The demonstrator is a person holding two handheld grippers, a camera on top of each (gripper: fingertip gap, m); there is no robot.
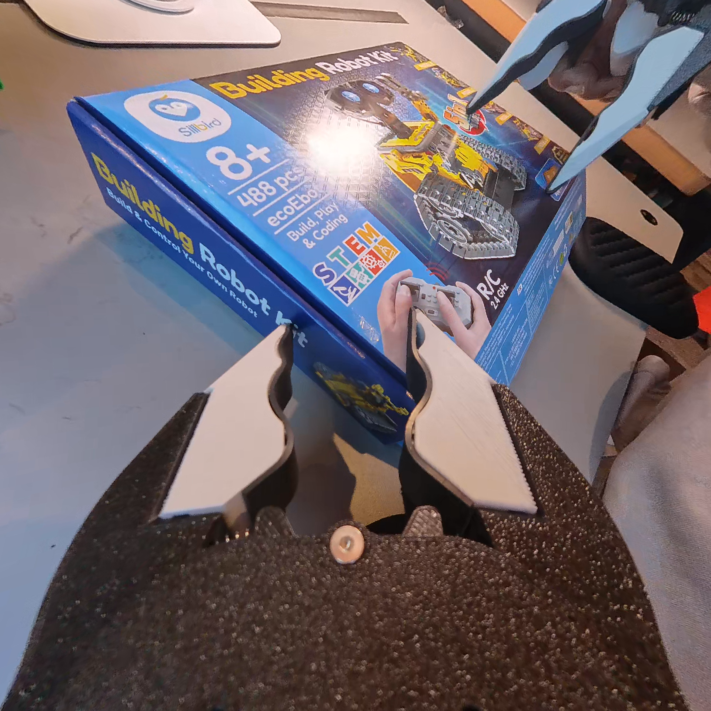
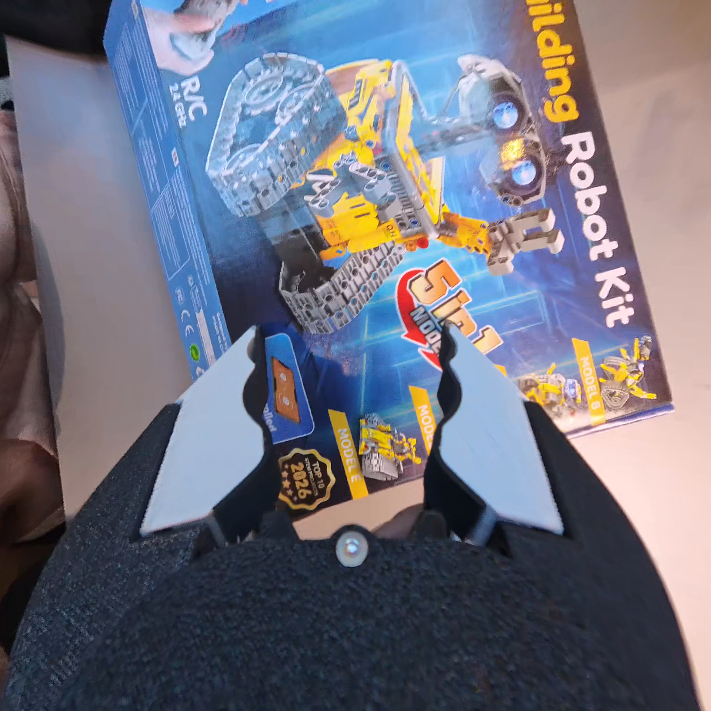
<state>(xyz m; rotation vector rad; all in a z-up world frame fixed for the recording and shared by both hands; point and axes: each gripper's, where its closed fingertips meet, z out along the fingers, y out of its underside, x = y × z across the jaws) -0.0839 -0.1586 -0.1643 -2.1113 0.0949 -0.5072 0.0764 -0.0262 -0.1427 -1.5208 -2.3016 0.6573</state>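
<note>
Glossy flat cardboard box

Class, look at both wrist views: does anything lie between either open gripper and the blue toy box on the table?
Nothing visible does. The left gripper is open at the near corner of the box, and the right gripper is open just above its printed top. The table around the box shows nothing in the way.
</note>
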